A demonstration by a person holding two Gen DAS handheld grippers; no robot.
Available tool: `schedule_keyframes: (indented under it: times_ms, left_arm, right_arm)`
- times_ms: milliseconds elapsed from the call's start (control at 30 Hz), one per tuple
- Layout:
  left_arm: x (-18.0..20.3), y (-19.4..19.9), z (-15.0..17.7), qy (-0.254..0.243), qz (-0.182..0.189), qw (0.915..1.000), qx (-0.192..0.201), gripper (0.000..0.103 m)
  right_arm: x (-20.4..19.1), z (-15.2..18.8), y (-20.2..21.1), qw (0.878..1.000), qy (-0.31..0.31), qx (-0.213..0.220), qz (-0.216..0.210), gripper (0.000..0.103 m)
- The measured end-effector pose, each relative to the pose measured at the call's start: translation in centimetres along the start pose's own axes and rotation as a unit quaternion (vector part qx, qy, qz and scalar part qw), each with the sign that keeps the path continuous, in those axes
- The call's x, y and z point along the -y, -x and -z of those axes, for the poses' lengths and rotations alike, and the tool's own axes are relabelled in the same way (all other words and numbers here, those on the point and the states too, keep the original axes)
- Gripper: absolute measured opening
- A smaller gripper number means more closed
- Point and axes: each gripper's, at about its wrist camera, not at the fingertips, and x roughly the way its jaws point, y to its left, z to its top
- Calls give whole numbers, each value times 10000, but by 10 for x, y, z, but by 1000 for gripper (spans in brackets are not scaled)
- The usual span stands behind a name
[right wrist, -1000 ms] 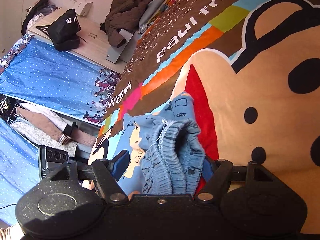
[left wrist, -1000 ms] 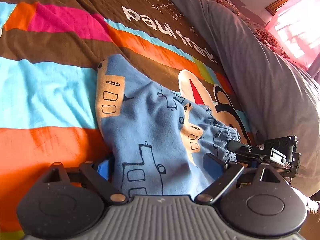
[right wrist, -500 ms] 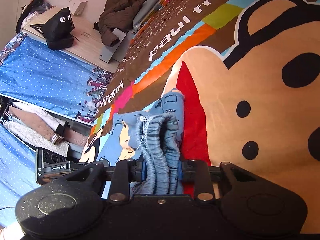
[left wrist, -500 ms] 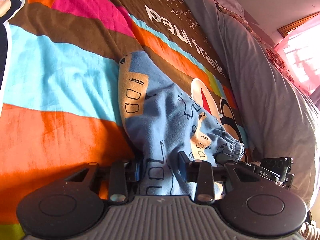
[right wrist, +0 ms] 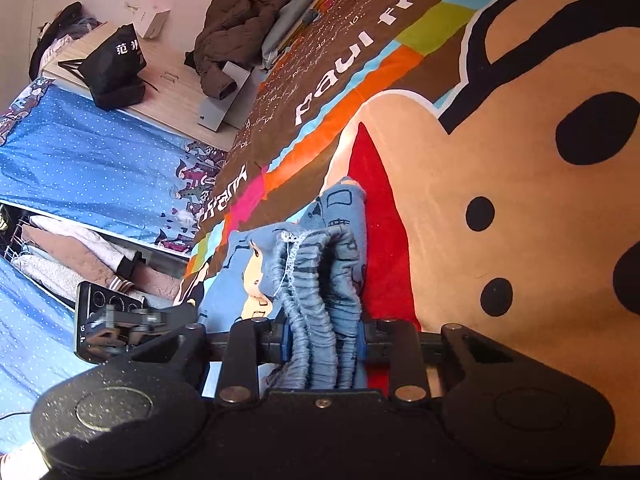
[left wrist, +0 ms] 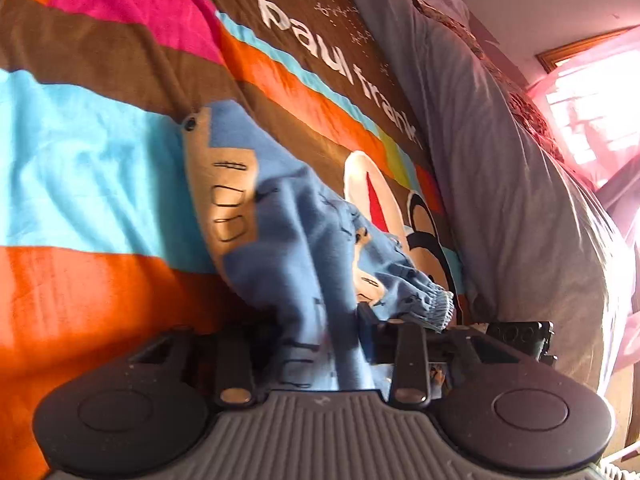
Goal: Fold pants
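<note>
Small blue children's pants (left wrist: 288, 240) with drawn cars and tan patches lie bunched on the striped bedspread (left wrist: 80, 168). My left gripper (left wrist: 320, 336) is shut on a fold of the pants' blue cloth. My right gripper (right wrist: 324, 340) is shut on the gathered elastic waistband (right wrist: 320, 296), which stands up between the jaws. The other gripper shows at the right edge of the left wrist view (left wrist: 520, 334) and at the left of the right wrist view (right wrist: 120, 320). The pants' legs stretch away from both grippers.
A large grey duvet (left wrist: 500, 160) is heaped along the bed's far side. In the right wrist view a brown jacket (right wrist: 236, 36) lies at the bed's end, with a black bag (right wrist: 116, 68) on a wooden cabinet and a blue dotted curtain (right wrist: 92, 168) beside the bed.
Both grippers have closed from open onto the pants. The left has gathered the cloth into a fold and the right has pinched the waistband; the pants have bunched up.
</note>
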Motion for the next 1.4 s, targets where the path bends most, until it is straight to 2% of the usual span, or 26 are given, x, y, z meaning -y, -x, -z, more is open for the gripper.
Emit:
schedule_keyframes:
  times_ms: [167, 300, 400, 633, 967, 1167, 1400]
  left_arm:
    - [-5, 24, 6, -31, -32, 9997, 223, 26]
    - [-6, 30, 8, -76, -105, 9994, 306, 15]
    - [1, 34, 11, -231, -133, 9986, 460, 12]
    - [19, 57, 10, -488, -41, 9951, 857, 11]
    - [27, 86, 8, -644, -333, 9921, 1025, 11]
    - [26, 96, -14, -721, -512, 9894, 1151, 11]
    - [32, 88, -61, -870, -658, 9855, 1298, 11]
  right_arm:
    - [-5, -1, 2, 9999, 103, 24, -28, 28]
    - [-11, -1, 3, 9997, 249, 65, 15, 27]
    - [-16, -1, 5, 9994, 319, 122, 13, 26]
    - [-35, -10, 17, 9982, 497, 295, -148, 23]
    - [-62, -17, 5, 9970, 623, 301, -349, 21]
    - [-76, -30, -17, 9965, 611, 326, -477, 21]
    - [-87, -74, -47, 9953, 657, 487, -524, 21]
